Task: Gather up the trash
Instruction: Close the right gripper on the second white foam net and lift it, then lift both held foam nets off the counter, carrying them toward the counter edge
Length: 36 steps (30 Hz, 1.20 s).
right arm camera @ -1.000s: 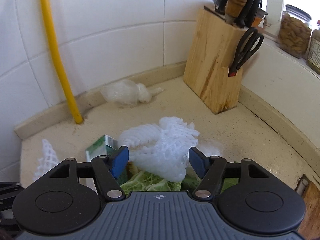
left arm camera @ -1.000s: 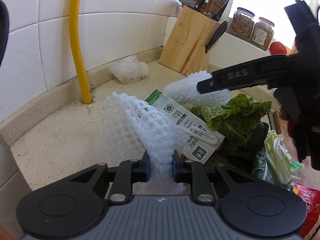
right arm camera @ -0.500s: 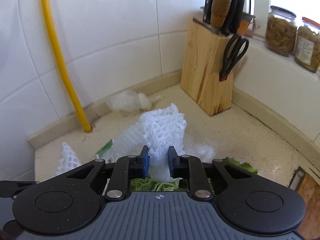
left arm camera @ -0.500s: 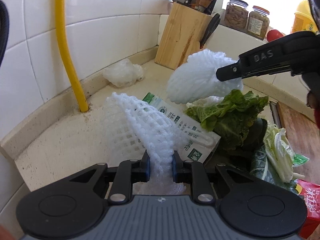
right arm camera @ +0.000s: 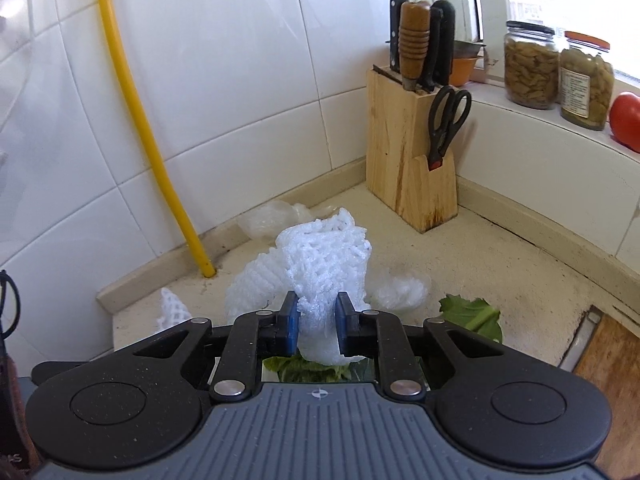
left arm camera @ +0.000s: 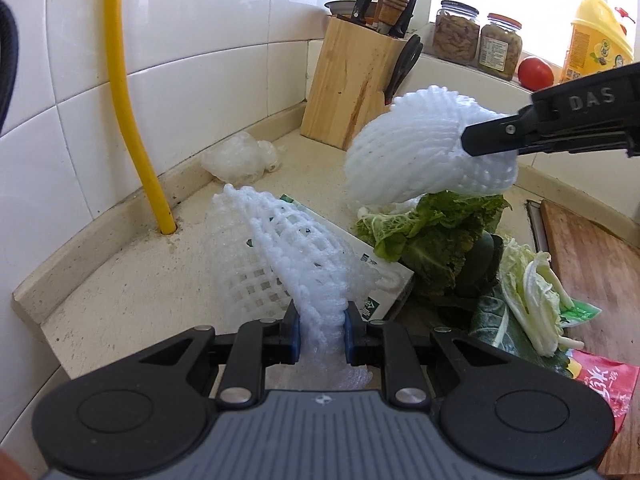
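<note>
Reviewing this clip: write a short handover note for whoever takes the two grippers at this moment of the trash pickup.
Left gripper: shut on a white foam mesh fruit sleeve, held over the beige countertop.
Right gripper: shut on a second white foam net sleeve, held clear above the green cabbage leaves.
Done: both sleeves gripped.
Left on the counter: green-and-white carton, crumpled clear plastic wrap by the wall, another plastic wad, leaf scraps, red wrapper. No bin in view.
</note>
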Tool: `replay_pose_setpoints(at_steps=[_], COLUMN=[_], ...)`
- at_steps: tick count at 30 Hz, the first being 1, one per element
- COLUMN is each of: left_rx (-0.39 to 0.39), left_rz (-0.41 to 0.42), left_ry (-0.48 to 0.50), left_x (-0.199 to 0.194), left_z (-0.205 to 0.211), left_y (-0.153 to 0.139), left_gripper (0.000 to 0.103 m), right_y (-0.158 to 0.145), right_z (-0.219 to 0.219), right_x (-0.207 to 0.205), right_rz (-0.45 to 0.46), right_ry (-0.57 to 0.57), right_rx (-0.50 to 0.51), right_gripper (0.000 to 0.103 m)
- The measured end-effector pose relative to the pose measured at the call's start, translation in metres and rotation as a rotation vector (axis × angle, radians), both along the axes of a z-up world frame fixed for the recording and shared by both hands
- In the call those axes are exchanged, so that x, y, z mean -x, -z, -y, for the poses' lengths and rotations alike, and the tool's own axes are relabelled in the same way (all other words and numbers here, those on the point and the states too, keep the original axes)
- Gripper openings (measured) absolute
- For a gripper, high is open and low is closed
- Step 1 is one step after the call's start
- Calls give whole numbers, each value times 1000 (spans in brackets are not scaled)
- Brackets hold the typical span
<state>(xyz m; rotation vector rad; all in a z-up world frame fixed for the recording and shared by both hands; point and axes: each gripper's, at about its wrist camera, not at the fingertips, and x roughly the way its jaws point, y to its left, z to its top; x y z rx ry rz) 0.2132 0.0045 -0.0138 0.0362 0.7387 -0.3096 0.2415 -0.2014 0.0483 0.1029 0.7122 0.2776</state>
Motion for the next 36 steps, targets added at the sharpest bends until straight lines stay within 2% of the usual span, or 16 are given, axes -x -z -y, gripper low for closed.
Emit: replay_pose_setpoints(at_steps=[11, 21, 22, 25, 26, 28, 34, 36], left_rx=[-14, -37, -37, -34, -40, -47, -41, -42], left_rz=[6, -57, -58, -59, -57, -50, -2, 3], left_ry=[23, -17, -26, -40, -46, -57, -98, -117], left_x=[12, 24, 24, 25, 26, 27, 26, 22], left_z=[8, 3, 3, 2, 2, 2, -2, -3], left_y=[-1, 21, 22, 24, 24, 24, 18, 19], left_gripper=[18, 20, 25, 39, 45, 53, 74, 76], right_y=[3, 20, 21, 24, 24, 25, 23, 21], right_z=[12, 19, 19, 19, 19, 18, 17, 15], right_x=[30, 45, 44, 44, 44, 43, 37, 33], right_rz=[-13, -62, -67, -67, -66, -61, -34, -29], right_ry=[28, 31, 27, 18, 12, 2, -34, -51], right_rx=[-17, -21, -17, -1, 5, 8, 4, -5], right_gripper=[24, 26, 28, 48, 65, 81, 86, 86])
